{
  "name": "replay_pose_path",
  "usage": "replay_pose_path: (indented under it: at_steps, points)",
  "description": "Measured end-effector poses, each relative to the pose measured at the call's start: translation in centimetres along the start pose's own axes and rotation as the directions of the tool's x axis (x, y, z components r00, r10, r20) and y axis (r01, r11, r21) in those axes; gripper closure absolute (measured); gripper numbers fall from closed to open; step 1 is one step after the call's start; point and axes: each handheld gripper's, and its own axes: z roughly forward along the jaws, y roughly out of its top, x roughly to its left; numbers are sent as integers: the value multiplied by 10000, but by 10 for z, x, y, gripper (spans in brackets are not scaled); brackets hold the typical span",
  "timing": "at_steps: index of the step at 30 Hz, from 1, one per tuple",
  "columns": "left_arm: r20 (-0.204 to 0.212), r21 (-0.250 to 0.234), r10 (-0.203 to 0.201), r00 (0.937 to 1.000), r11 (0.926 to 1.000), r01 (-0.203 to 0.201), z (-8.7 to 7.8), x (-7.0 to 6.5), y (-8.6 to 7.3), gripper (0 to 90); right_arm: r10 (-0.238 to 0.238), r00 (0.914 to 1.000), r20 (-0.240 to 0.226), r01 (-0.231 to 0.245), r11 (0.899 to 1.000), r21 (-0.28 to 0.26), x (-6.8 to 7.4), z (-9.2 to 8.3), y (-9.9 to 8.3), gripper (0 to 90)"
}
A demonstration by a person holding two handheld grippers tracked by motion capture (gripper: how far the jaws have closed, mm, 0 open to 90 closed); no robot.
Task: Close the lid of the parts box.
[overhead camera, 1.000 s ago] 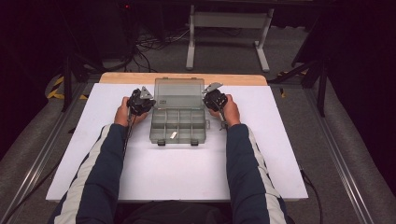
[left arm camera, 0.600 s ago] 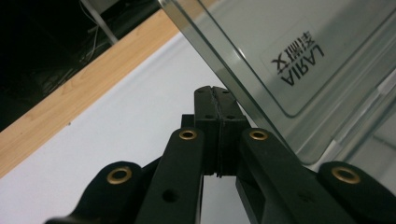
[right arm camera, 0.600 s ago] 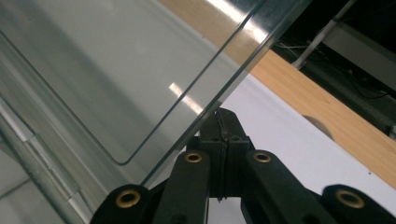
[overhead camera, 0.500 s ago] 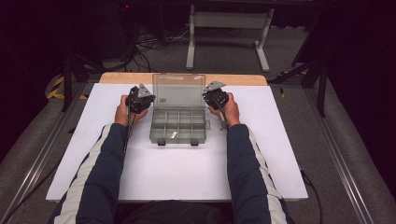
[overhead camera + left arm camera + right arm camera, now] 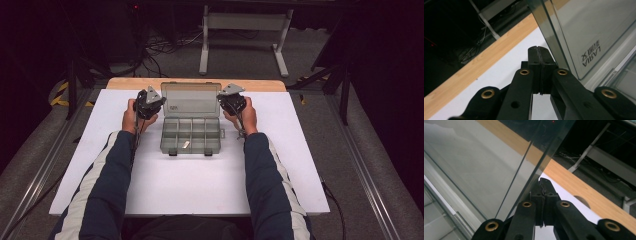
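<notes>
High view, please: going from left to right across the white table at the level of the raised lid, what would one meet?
Left claw → raised clear lid of the compartment box → right claw, all above the white table.

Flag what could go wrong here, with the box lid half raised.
1. Both tongs, left and right, are shut and sit at the side edges of the lid, not clamped on it; it could slip and drop onto the tray.
2. Uneven pushing might twist the lid or slide the whole box on the table.
</notes>
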Motion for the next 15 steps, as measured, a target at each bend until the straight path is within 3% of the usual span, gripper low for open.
replay_pose_path:
  at_steps: [15]
  points:
    - [-296,-623,215,9993,9978,-233,-23,2,19,898,75,9999,155,-63,9970,-768,1,-21,13,900]
